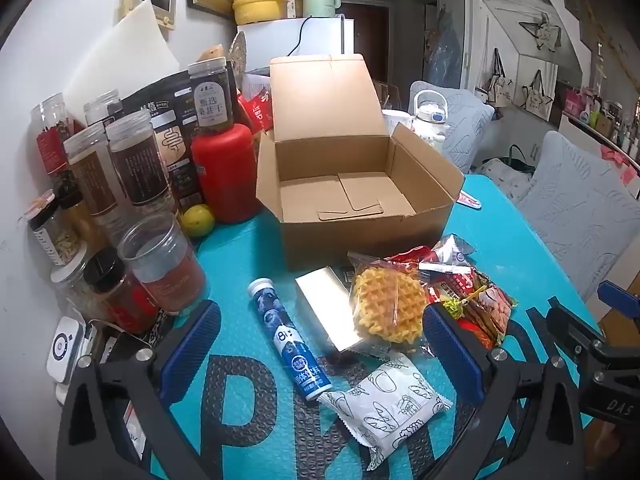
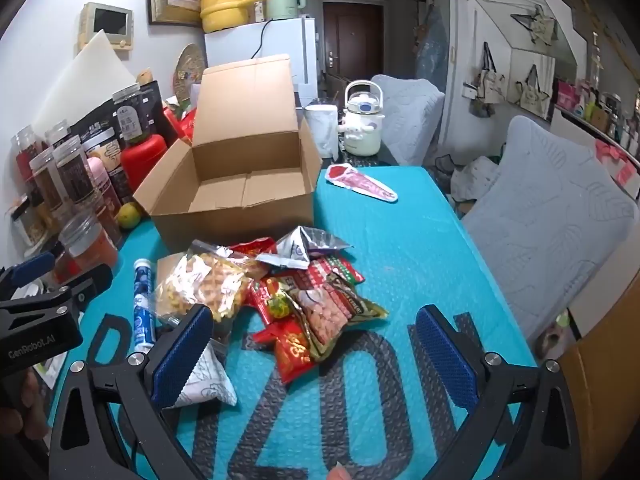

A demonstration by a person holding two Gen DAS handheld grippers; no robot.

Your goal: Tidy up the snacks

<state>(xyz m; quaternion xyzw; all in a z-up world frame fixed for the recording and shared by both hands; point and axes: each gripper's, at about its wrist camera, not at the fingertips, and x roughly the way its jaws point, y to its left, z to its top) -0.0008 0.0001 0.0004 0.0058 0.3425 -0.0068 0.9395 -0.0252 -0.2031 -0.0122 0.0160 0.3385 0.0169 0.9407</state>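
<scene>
We hold both jaws wide, empty; snacks (image 1: 400,312) heaped ahead, box (image 1: 352,184) beyond. Risk: overlapping wrappers drag neighbours.

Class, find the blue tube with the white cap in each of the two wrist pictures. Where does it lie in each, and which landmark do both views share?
Left wrist view: the blue tube lies lower centre, on the teal mat, left of the waffle packet.
Right wrist view: the blue tube lies lower left, partly hidden behind the gripper finger.
Shared landmark: the open cardboard box just behind the snack pile.
</scene>
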